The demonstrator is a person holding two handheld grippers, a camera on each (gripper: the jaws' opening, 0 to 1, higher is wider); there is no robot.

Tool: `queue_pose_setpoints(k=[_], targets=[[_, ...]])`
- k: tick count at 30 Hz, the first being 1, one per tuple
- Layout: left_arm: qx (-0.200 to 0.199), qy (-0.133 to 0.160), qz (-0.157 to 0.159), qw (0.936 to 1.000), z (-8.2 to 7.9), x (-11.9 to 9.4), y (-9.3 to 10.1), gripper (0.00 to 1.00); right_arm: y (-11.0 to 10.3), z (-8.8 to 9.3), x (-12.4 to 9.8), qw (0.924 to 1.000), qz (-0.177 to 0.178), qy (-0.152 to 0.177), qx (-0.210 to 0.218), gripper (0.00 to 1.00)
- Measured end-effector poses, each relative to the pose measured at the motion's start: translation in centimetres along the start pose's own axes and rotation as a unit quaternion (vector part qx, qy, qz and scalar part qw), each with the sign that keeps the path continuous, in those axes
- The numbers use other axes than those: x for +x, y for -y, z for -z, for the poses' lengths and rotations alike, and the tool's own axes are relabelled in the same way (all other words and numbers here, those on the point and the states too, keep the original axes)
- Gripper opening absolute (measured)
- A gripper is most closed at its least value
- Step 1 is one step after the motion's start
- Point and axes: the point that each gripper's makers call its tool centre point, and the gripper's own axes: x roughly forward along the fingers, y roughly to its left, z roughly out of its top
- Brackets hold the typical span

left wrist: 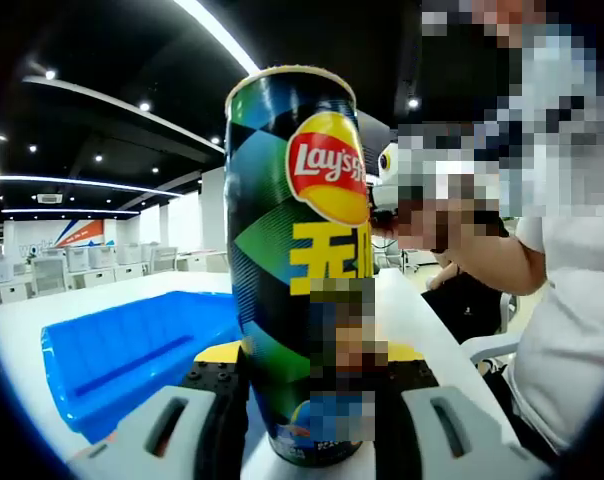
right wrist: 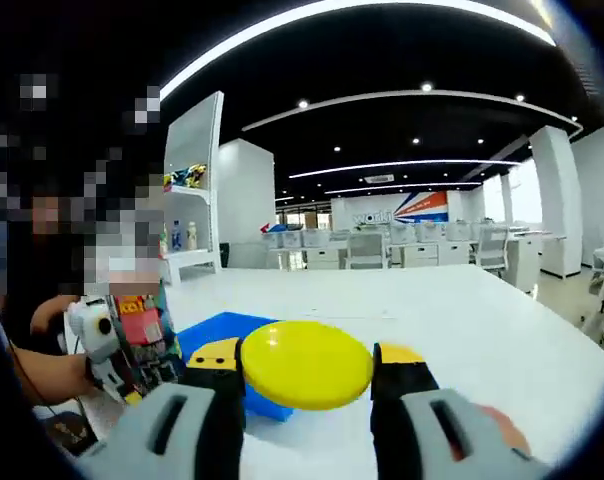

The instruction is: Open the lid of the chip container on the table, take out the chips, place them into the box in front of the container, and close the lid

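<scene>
A tall dark Lay's chip container (left wrist: 297,260) stands upright on the white table, its top rim bare of a lid. My left gripper (left wrist: 307,385) is shut on its lower body, one jaw on each side. Behind it to the left lies a blue box (left wrist: 132,355). In the right gripper view my right gripper (right wrist: 307,375) is shut on the round yellow lid (right wrist: 307,363), held flat above the table. The blue box (right wrist: 222,335) shows behind the lid at the left.
A person in a white shirt (left wrist: 572,330) sits at the table's right side in the left gripper view. A small toy-like robot figure (right wrist: 117,345) is at the left in the right gripper view. The white table (right wrist: 462,320) stretches far back; desks and chairs stand beyond.
</scene>
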Motion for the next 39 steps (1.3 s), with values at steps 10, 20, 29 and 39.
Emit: queue_pose_setpoints(k=[10, 20, 29, 39], targets=[[0.0, -0.001, -0.001, 1.0, 0.0, 0.0, -0.1, 0.48, 3.2, 8.3, -0.6, 0.9978, 0.026, -0.059, -0.012, 0.48], [-0.001, -0.002, -0.003, 1.0, 0.1, 0.0, -0.2, 0.48, 2.4, 10.8, -0.7, 0.9949, 0.014, -0.099, -0.015, 0.48], [-0.001, -0.002, -0.004, 1.0, 0.1, 0.0, -0.2, 0.48, 2.1, 11.4, -0.9, 0.9939, 0.007, -0.109, -0.016, 0.48], [-0.001, -0.001, -0.005, 1.0, 0.1, 0.0, -0.2, 0.48, 2.2, 12.5, -1.1, 0.9921, 0.008, -0.122, -0.028, 0.48]])
